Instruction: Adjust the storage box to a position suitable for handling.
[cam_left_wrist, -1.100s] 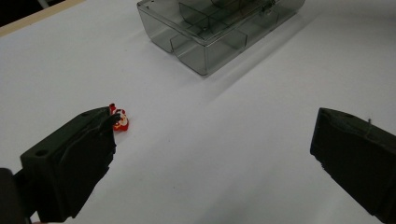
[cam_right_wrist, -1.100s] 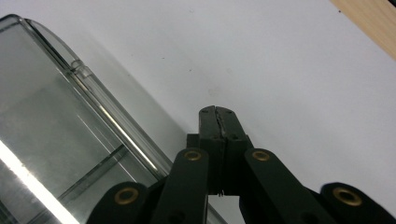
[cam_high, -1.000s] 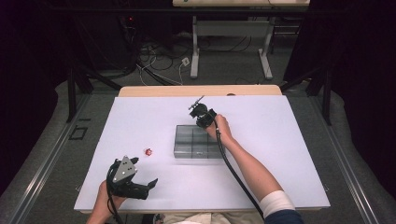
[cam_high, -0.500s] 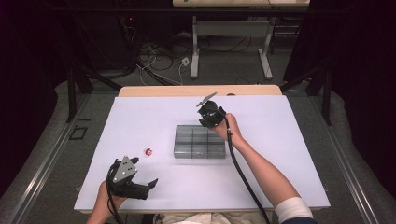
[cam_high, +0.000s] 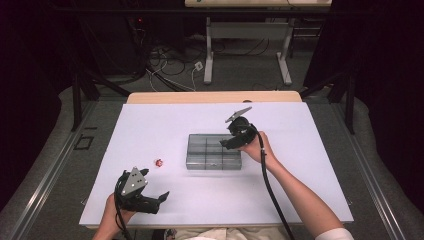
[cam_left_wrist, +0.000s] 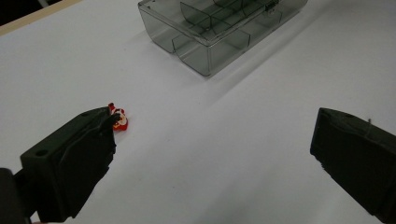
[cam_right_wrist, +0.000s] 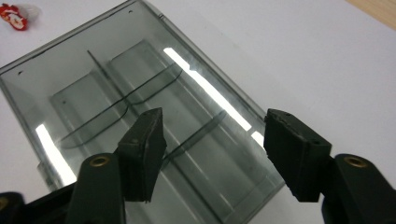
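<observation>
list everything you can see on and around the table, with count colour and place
compartment box: 1, clear smoky grey with dividers, middle of the table
small figure: 1, red and white, on the table left of the box
table: 1, white top with a wooden far edge
desk frame: 1, pale grey legs, on the floor beyond the table
cables: several, dark and white, on the floor beyond the table
left gripper: 1, black, near left corner, jaws wide open, nothing between them
right gripper: 1, black, over the box's right end, jaws just opening, nothing between them
</observation>
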